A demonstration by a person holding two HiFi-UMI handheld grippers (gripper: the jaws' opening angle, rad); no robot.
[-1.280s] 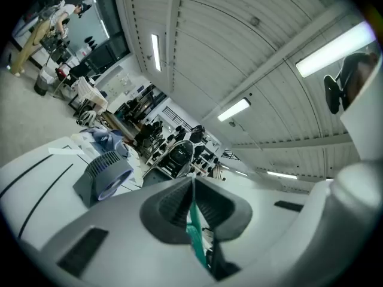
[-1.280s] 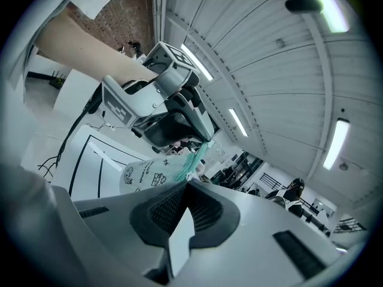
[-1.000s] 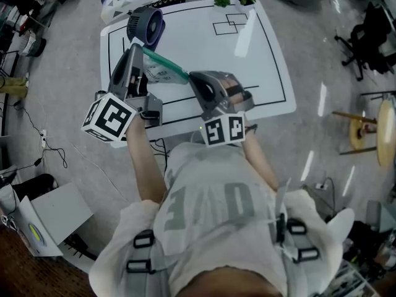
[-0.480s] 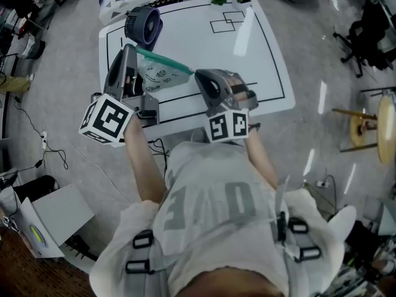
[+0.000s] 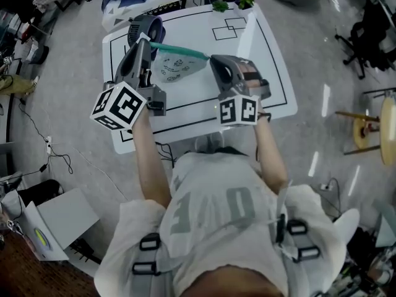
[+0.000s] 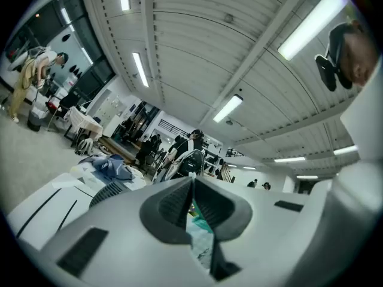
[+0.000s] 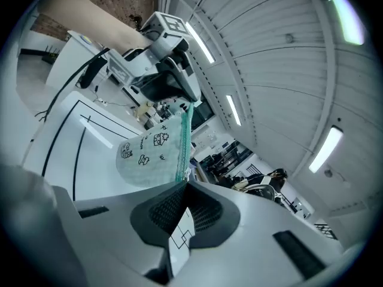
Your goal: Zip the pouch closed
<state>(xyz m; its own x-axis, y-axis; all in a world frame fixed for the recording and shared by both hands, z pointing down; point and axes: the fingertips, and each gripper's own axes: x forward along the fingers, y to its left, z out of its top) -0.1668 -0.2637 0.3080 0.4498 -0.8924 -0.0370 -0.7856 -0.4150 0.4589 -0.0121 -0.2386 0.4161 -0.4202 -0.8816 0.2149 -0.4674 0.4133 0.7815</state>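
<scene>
**Head view.** One person holds two hand-held grippers over one white worktop (image 5: 247, 85) marked with black lines. The left hand-held gripper (image 5: 144, 41) and the right hand-held gripper (image 5: 212, 59) each carry one cube with square black-and-white markers: the left cube (image 5: 120, 106) and the right cube (image 5: 240, 110), two in all. One pale fabric pouch with a teal zipper edge (image 5: 176, 68) hangs between the two hand-held grippers, over the far left part of the worktop. Its teal edge is stretched from one set of jaws to the other. One dark round fan (image 5: 150, 23) stands on the far left of the worktop, just beyond the left hand-held gripper.

**Left gripper view.** The left hand-held gripper (image 6: 192, 184) has its two jaws pressed together on the pouch (image 6: 200, 238). Pale and teal fabric shows in the narrow slit between the pads. The fan grille (image 6: 108, 191) and the worktop (image 6: 48, 202) lie to the left.

**Right gripper view.** The right hand-held gripper (image 7: 183, 187) has its two jaws pressed together, pinching the near end of the teal edge. The pouch (image 7: 152, 154), printed with small dark cartoon figures, hangs clear above the worktop (image 7: 90, 160). The left hand-held gripper (image 7: 182, 103) pinches the pouch's far end.
</scene>
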